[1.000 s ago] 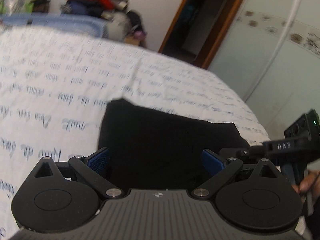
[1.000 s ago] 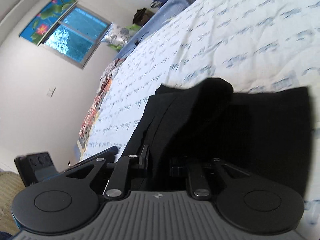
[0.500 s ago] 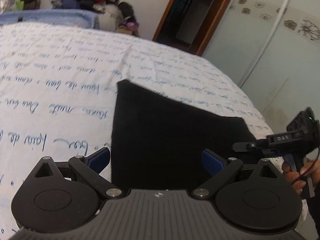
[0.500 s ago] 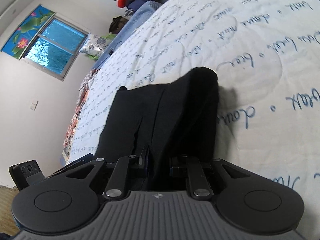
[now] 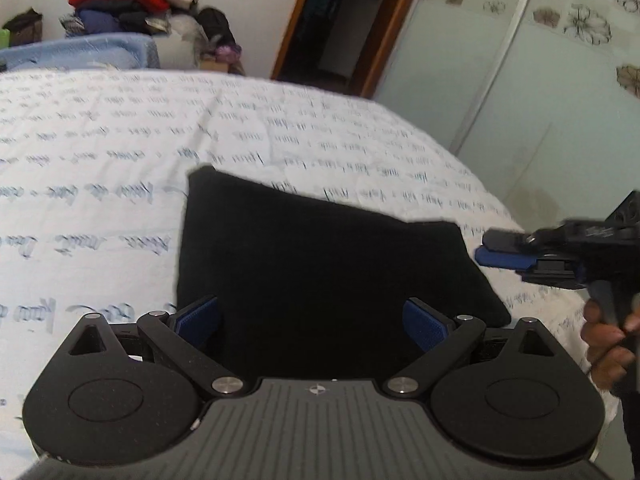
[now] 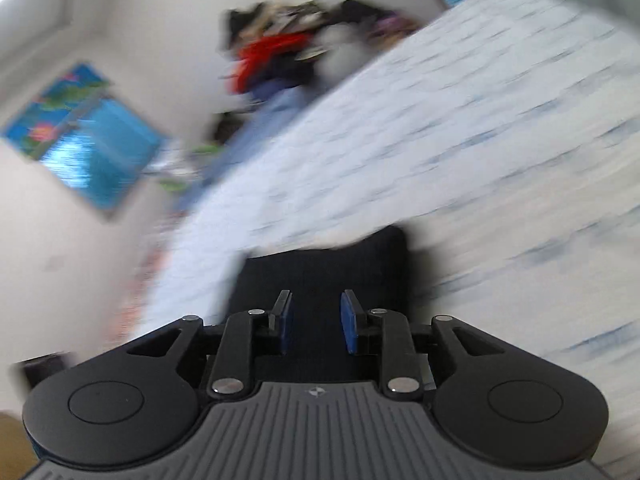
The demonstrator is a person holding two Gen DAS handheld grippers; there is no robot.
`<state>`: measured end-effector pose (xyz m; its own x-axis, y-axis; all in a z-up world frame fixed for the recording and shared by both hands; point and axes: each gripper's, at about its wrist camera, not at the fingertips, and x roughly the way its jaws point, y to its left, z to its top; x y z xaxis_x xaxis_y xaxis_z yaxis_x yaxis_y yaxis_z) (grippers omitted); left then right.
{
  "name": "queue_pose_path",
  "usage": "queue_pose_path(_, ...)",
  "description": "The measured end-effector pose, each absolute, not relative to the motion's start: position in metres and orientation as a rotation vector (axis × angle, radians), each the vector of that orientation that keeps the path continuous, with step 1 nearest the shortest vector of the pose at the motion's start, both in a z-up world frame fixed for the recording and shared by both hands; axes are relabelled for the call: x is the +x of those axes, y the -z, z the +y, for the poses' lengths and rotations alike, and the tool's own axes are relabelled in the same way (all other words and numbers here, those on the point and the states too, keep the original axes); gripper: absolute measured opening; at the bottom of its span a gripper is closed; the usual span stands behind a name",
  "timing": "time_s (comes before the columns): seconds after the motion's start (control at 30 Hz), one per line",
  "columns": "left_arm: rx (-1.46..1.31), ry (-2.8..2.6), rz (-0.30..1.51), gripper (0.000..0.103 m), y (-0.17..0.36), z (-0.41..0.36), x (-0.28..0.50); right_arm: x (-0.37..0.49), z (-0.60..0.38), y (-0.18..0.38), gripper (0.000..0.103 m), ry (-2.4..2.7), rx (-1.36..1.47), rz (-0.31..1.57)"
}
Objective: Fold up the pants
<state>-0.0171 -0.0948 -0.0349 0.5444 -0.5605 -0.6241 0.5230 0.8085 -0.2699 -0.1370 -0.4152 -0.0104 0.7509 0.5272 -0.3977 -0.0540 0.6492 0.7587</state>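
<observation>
The black pants (image 5: pixel 320 256) lie folded into a flat block on the white bedspread (image 5: pixel 120 152) with blue script. My left gripper (image 5: pixel 312 316) is wide open just above the near edge of the pants, holding nothing. My right gripper (image 6: pixel 316 320) is partly open with nothing between its blue pads; the pants (image 6: pixel 320 268) lie just beyond its tips. The right wrist view is motion-blurred. The right gripper also shows in the left wrist view (image 5: pixel 504 254), just off the pants' right corner.
A pile of clothes (image 5: pixel 128 4) sits beyond the bed's far end, next to a blue blanket (image 5: pixel 80 52). A doorway (image 5: pixel 340 20) and a pale wardrobe door (image 5: pixel 540 80) stand at the right. A window (image 6: pixel 84 140) is on the left wall.
My right gripper has let go of the pants fold and pulled back off to the right. The pants now lie flat and folded. My left gripper stayed open over the near edge.
</observation>
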Motion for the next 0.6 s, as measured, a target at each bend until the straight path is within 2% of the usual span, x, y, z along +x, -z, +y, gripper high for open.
queue_pose_path(0.03,-0.022,0.628,0.772,0.099,0.042,-0.099,-0.014,-0.133,-0.403,0.015,0.038,-0.419,0.845,0.669)
queue_pose_path(0.07,0.015,0.595,0.796,0.099,0.052,-0.103,-0.011,-0.128,-0.391,0.024,0.052,-0.447,0.863,0.703)
queue_pose_path(0.1,0.055,0.577,0.813,0.100,0.061,-0.105,-0.009,-0.124,-0.381,0.033,0.055,-0.433,0.838,0.750)
queue_pose_path(0.17,0.123,0.579,0.752,0.103,0.073,-0.105,-0.016,-0.123,-0.374,0.055,0.050,-0.390,0.804,0.783)
queue_pose_path(0.23,0.111,0.594,0.723,0.103,0.077,-0.098,-0.019,-0.131,-0.383,0.067,0.036,-0.407,0.879,0.730)
queue_pose_path(0.27,0.091,0.594,0.730,0.103,0.076,-0.094,-0.018,-0.132,-0.389,0.069,0.033,-0.396,0.901,0.741)
queue_pose_path(0.33,0.035,0.573,0.736,0.096,0.069,-0.085,-0.019,-0.135,-0.393,0.064,0.034,-0.379,0.924,0.753)
queue_pose_path(0.37,0.013,0.555,0.725,0.096,0.063,-0.081,-0.024,-0.139,-0.391,0.056,0.035,-0.358,0.916,0.752)
queue_pose_path(0.43,-0.002,0.556,0.682,0.097,0.051,-0.071,-0.040,-0.148,-0.383,0.038,0.042,-0.348,0.883,0.721)
queue_pose_path(0.47,-0.008,0.575,0.655,0.097,0.047,-0.067,-0.050,-0.156,-0.381,0.032,0.049,-0.365,0.872,0.689)
queue_pose_path(0.5,-0.012,0.598,0.632,0.097,0.043,-0.064,-0.058,-0.162,-0.377,0.028,0.063,-0.382,0.869,0.657)
queue_pose_path(0.53,-0.017,0.625,0.617,0.099,0.042,-0.063,-0.065,-0.165,-0.371,0.025,0.072,-0.394,0.868,0.639)
queue_pose_path(0.57,-0.017,0.652,0.619,0.101,0.043,-0.064,-0.070,-0.167,-0.369,0.028,0.086,-0.401,0.866,0.636)
queue_pose_path(0.6,-0.003,0.669,0.650,0.103,0.048,-0.069,-0.071,-0.166,-0.366,0.035,0.086,-0.394,0.858,0.652)
